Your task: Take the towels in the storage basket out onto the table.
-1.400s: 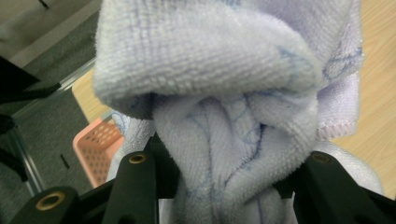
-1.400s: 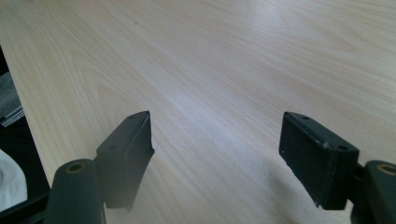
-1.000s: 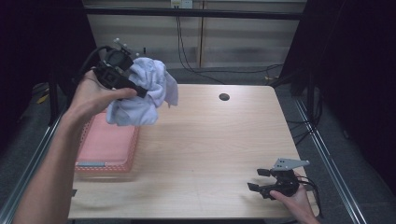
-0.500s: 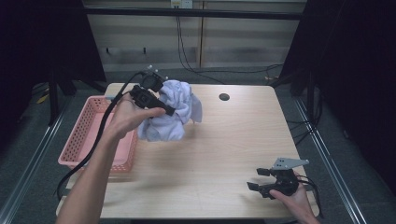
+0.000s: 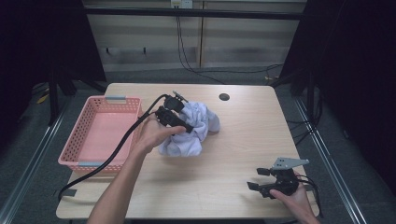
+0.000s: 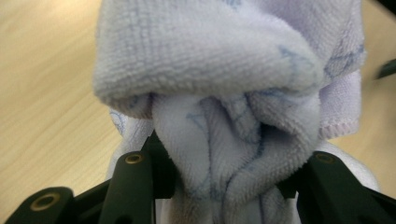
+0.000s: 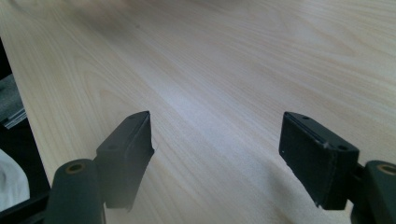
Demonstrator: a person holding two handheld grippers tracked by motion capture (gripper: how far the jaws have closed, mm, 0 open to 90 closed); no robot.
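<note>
Clamped in my left gripper (image 5: 187, 127), a thick bunched fold of the soft, light towel (image 6: 224, 93) sagged limply around both jaws.

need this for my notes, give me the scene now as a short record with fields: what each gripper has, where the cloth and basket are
left gripper: shut on the towel, a bunched fold pinched between its jaws
towel: pale lilac, crumpled, lying on the table near its middle, right of the basket
right gripper: open, nothing between its jaws, low over the table's near right corner
basket: pink, at the table's left edge, nothing seen in it
table: light wood, with a dark round hole near the far edge
</note>
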